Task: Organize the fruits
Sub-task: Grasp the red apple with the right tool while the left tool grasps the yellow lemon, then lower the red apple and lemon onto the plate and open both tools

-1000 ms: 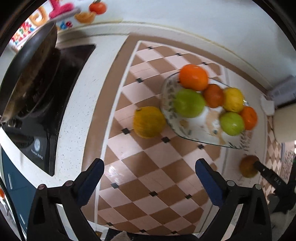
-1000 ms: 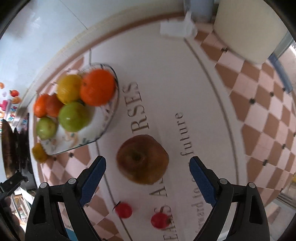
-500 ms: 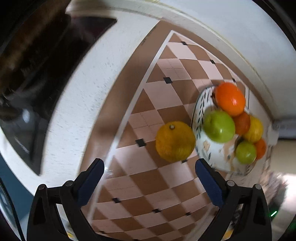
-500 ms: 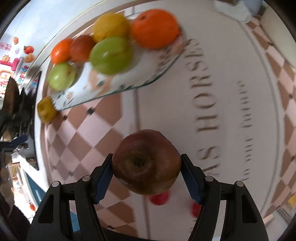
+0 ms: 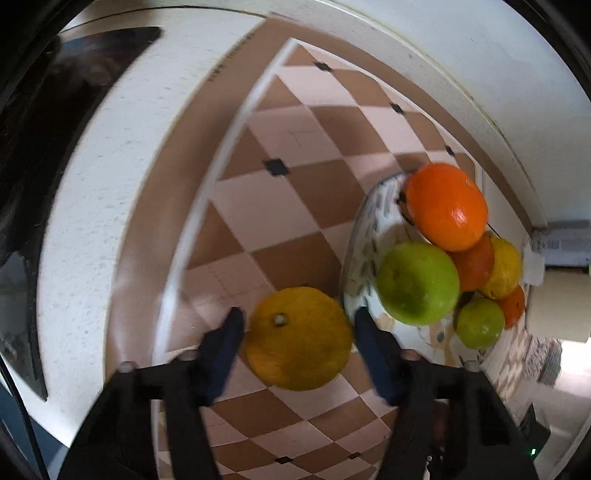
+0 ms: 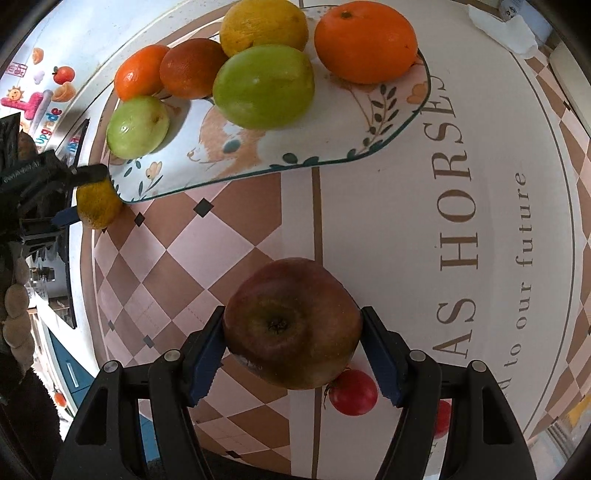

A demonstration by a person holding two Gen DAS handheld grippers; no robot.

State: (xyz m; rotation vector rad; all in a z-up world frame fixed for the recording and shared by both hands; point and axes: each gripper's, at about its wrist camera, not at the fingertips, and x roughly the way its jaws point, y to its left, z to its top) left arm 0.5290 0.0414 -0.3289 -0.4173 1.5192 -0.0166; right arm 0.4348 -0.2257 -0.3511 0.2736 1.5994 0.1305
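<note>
A patterned plate [image 6: 280, 147] holds several fruits: oranges, a yellow one and two green ones [image 6: 264, 86]. It also shows in the left wrist view [image 5: 360, 251]. My right gripper [image 6: 293, 341] is shut on a dark red apple [image 6: 291, 323], held above the mat in front of the plate. My left gripper [image 5: 297, 334] has its blue fingers [image 5: 225, 343] closed against both sides of a yellow-orange citrus [image 5: 299, 338] lying on the checkered mat just left of the plate. The same citrus [image 6: 96, 205] shows in the right wrist view with the left gripper around it.
A black stove top [image 5: 55, 140] lies to the left of the mat. Two small red tomatoes [image 6: 352, 393] lie on the mat below the apple. A crumpled tissue [image 6: 508, 31] lies at the back right. A white wall runs behind the plate.
My left gripper moved forward to the yellow citrus and closed around it. My right gripper, open around the apple a second ago, closed on it and carried it toward the plate.
</note>
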